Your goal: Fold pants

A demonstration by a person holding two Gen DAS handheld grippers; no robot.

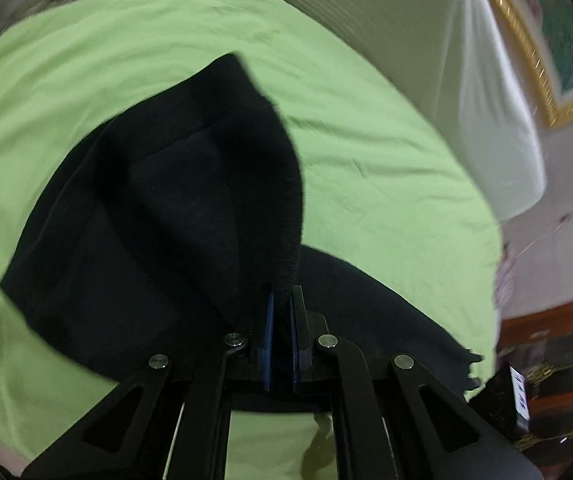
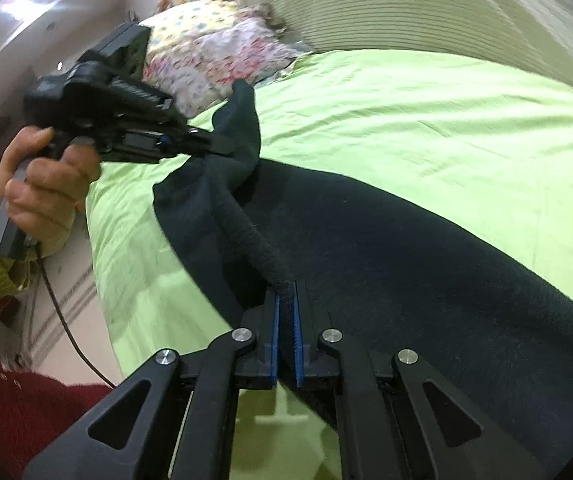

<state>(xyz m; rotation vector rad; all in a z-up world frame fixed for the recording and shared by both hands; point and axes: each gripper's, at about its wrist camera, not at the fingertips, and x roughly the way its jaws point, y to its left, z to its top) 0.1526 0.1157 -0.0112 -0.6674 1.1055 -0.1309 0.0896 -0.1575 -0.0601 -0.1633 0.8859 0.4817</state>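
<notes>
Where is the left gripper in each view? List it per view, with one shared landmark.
Left wrist: left gripper bottom centre, shut on the black pants' edge.
Right wrist: left gripper upper left, pinching the pants.
Shared landmark: green bedsheet.

Bed w/ lime-green sheet (image 2: 426,120), cream ribbed headboard (image 2: 386,4) behind it. Floral pillows (image 2: 214,60) at head end. Gold-framed picture (image 1: 546,52) on pale wall, dark wood cabinet (image 1: 558,344) beside bed, glossy pale floor (image 2: 58,312), ceiling light glare

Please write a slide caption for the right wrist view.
Both grippers pinch the black pants on a green sheet.
</notes>
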